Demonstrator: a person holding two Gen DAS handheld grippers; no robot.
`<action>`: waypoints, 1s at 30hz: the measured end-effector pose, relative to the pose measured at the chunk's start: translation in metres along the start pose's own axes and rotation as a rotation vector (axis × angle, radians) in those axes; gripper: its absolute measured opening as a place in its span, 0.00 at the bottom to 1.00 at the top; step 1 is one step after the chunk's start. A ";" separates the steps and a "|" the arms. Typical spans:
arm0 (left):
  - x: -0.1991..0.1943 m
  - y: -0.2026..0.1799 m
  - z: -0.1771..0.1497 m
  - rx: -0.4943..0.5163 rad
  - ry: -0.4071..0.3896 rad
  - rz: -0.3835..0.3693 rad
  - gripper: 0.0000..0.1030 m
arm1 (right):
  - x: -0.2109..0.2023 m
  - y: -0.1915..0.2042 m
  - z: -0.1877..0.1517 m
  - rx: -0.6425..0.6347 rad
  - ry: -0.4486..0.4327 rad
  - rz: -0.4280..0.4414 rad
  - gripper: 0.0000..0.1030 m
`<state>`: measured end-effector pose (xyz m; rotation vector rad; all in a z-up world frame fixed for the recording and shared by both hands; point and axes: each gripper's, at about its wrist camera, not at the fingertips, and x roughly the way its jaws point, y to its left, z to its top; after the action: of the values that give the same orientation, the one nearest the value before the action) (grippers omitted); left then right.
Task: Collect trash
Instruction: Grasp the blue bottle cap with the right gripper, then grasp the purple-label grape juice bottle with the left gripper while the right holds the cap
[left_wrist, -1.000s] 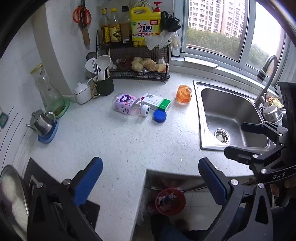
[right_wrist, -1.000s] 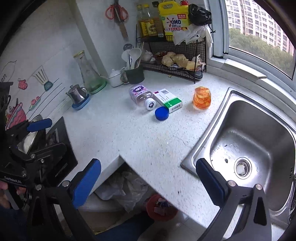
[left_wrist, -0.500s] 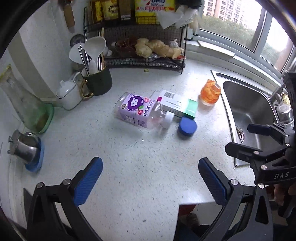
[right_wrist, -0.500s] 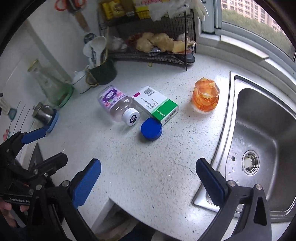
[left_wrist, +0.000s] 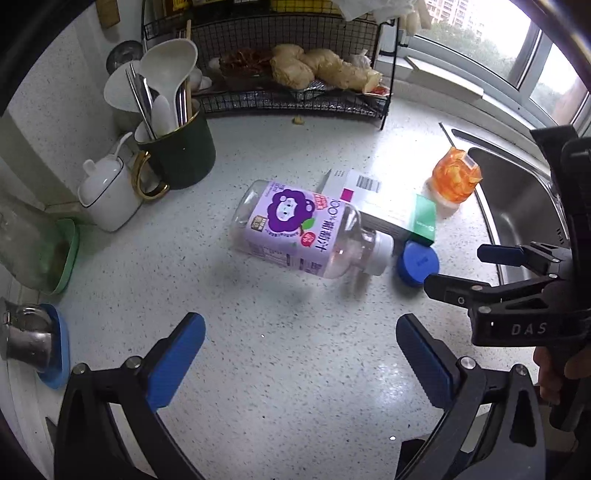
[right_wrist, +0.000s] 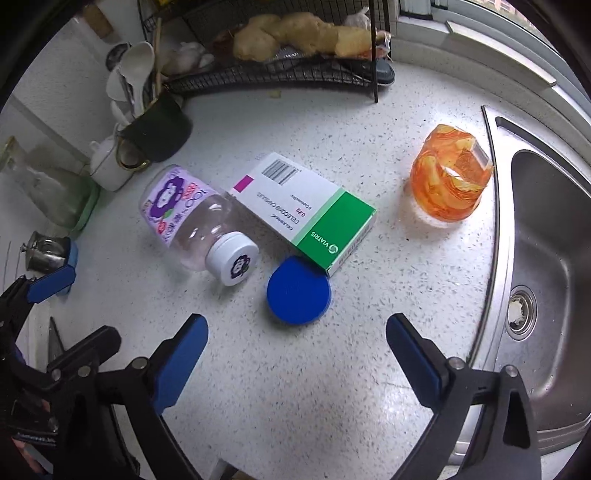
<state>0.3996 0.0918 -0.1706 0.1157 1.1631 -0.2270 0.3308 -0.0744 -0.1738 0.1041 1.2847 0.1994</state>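
An empty clear bottle with a purple label (left_wrist: 295, 225) (right_wrist: 192, 221) lies on its side on the speckled counter. A white and green medicine box (left_wrist: 384, 206) (right_wrist: 306, 206) rests against it, and a blue lid (left_wrist: 419, 262) (right_wrist: 299, 291) lies flat at the box's corner. An orange crumpled cup (left_wrist: 456, 177) (right_wrist: 450, 177) stands near the sink. My left gripper (left_wrist: 299, 332) hovers open just short of the bottle. My right gripper (right_wrist: 295, 328) hangs over the counter just short of the blue lid, its jaws closing a little with nothing between them.
A steel sink (right_wrist: 546, 221) lies to the right. At the back stand a wire rack (left_wrist: 288, 99) with ginger, a dark mug of utensils (left_wrist: 181, 147) and a white lidded pot (left_wrist: 107, 192). A small metal jug (left_wrist: 26, 336) sits at the left.
Both grippers have come forward and down over the counter toward the trash, which now looks much larger. The counter's front edge and the red bin on the floor have left view.
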 end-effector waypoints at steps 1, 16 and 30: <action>0.003 0.003 0.001 -0.009 0.003 -0.009 1.00 | 0.004 0.000 0.001 0.003 0.004 -0.006 0.94; 0.034 0.023 0.009 0.036 0.040 -0.017 1.00 | 0.039 -0.002 0.014 -0.008 0.053 -0.076 0.69; 0.026 0.018 0.048 0.277 -0.026 0.030 1.00 | 0.026 0.001 -0.003 -0.053 0.051 -0.043 0.43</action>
<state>0.4568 0.0965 -0.1755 0.3725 1.0984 -0.3611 0.3347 -0.0680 -0.1988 0.0259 1.3307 0.2001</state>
